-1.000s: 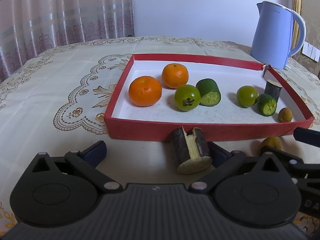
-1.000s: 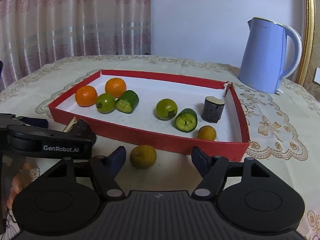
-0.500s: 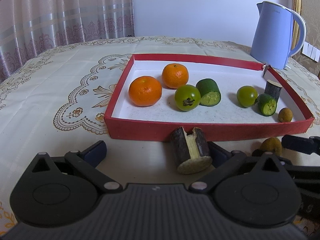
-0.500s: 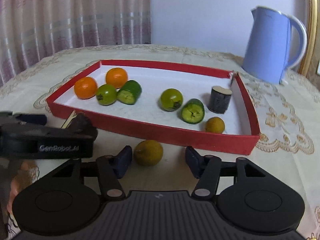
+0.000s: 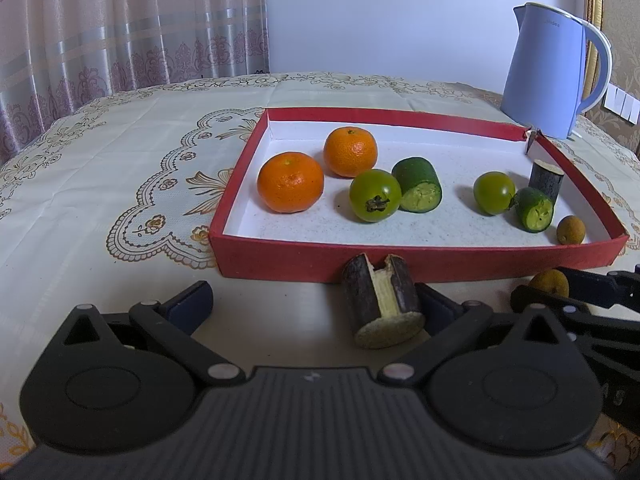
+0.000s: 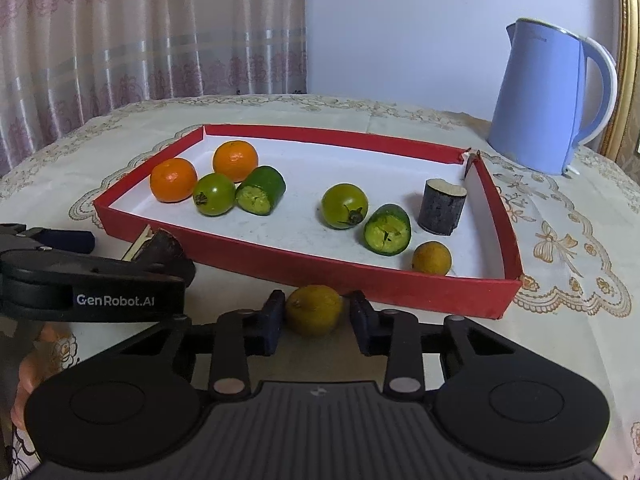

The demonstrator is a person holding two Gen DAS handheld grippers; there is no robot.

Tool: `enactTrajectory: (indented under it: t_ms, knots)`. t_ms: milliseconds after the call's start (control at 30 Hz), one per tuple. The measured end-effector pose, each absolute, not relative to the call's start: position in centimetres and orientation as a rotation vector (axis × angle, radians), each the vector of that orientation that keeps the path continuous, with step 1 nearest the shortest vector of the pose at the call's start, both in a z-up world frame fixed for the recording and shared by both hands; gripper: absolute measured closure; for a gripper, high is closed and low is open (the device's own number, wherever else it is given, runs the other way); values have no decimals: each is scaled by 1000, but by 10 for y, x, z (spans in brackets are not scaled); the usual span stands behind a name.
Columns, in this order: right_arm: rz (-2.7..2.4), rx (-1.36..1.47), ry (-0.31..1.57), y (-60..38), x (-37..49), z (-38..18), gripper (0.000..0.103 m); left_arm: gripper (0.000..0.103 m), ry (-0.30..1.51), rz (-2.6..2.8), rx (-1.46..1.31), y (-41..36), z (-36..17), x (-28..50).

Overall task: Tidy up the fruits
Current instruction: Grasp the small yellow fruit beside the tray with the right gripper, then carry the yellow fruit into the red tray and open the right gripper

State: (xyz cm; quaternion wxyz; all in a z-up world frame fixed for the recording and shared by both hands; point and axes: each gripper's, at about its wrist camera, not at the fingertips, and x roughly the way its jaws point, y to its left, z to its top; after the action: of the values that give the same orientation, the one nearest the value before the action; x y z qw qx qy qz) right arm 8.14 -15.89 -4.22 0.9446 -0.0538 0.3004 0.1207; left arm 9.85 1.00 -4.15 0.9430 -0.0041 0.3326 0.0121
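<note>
Matt red cardboard forms the tray (image 6: pixel 304 264), its white paper floor lightly speckled. A smooth embroidered cloth (image 5: pixel 100 184) covers the table. Glossy green tomatoes (image 6: pixel 345 205) sit by dimpled orange peel (image 5: pixel 290 181) and rough, bark-dark sugarcane (image 5: pixel 380 300). The blue kettle (image 6: pixel 540 104) is satin plastic.
</note>
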Motion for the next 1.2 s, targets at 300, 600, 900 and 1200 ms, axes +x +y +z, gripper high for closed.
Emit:
enactTrajectory:
  t_ms: [300, 600, 900, 1200]
  knots:
    - [239, -99, 603, -159, 79, -43, 73, 0, 678, 25, -8, 11, -41, 98]
    - [229, -126, 572, -166, 70, -39, 74, 0, 678, 25, -8, 10, -41, 98]
    - [194, -118, 514, -185, 59, -20, 74, 0, 678, 25, -8, 10, -42, 98]
    - [179, -120, 476, -182, 85, -3, 74, 0, 678, 25, -8, 11, -42, 98]
